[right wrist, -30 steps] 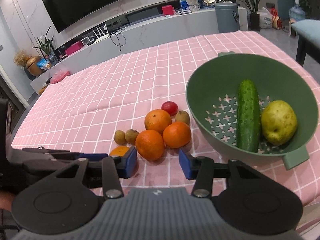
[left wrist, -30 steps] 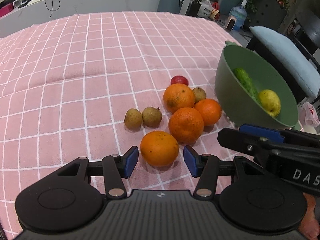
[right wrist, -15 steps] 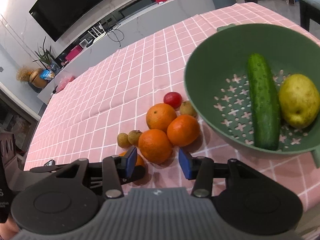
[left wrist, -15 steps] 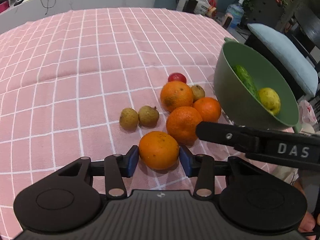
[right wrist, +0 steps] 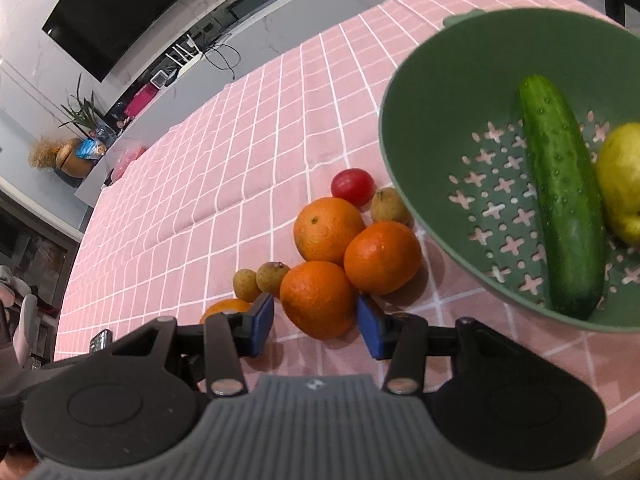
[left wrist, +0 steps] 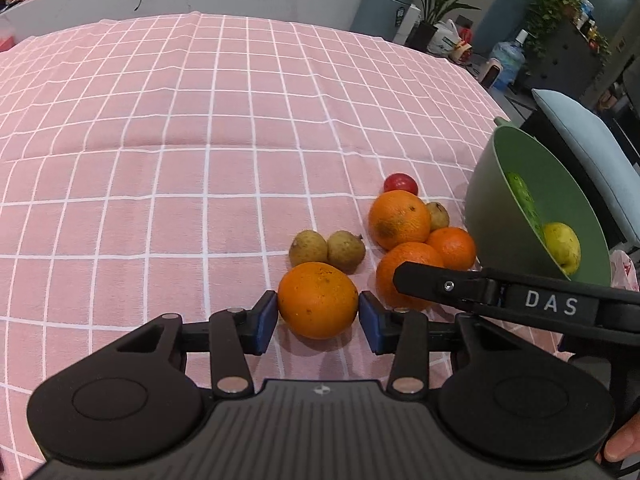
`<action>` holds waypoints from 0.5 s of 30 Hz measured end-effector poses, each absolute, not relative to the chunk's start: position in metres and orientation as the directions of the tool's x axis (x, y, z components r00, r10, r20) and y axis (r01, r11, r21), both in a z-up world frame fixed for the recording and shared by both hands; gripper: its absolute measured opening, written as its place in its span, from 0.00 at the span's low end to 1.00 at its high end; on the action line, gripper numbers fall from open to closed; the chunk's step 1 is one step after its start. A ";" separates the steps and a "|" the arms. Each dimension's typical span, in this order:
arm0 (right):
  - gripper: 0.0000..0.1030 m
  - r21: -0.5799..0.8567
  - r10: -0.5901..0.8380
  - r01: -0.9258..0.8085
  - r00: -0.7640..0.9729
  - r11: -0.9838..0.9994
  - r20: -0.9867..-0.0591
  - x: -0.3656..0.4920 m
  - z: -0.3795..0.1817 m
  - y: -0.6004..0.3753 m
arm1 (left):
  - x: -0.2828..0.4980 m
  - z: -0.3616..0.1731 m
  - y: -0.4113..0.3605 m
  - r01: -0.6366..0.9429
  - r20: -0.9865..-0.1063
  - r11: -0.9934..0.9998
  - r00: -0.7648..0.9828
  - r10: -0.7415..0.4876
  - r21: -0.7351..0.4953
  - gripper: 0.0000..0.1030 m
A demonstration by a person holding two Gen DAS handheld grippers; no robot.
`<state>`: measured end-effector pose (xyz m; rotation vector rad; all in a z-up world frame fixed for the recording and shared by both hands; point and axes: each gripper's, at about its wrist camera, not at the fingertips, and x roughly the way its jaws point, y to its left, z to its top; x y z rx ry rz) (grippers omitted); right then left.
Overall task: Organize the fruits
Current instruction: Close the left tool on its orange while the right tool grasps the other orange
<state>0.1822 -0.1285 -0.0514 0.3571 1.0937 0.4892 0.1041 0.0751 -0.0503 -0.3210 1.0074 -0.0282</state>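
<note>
Left gripper [left wrist: 318, 316]: jaws open, straddling nearest orange [left wrist: 317, 299] on the pink tablecloth [left wrist: 200, 140]. Right gripper [right wrist: 316, 320]: open, bracketing second orange [right wrist: 318, 298]; green colander [right wrist: 440, 140] lies right, nearer this hand.

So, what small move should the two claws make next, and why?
Probably close both. The left claw has its blue pads on either side of the nearest orange, with slight gaps. The right claw brackets the second orange the same way. Both oranges rest on the tablecloth; the green colander awaits.
</note>
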 end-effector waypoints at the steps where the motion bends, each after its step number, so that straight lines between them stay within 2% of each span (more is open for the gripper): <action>1: 0.43 0.508 0.542 -0.194 0.367 0.839 -0.756 0.184 -0.053 -0.128 | 0.104 -0.050 0.076 -0.127 -0.825 0.952 0.538 -0.171 -0.280 0.48; 8: 0.38 0.501 0.534 -0.190 0.369 0.844 -0.760 0.183 -0.059 -0.126 | 0.096 -0.047 0.076 -0.126 -0.825 0.952 0.538 -0.171 -0.280 0.48; 15: 0.36 0.510 0.566 -0.248 0.396 0.824 -0.723 0.170 -0.034 -0.133 | 0.088 -0.040 0.082 -0.157 -0.814 0.933 0.549 -0.191 -0.325 0.48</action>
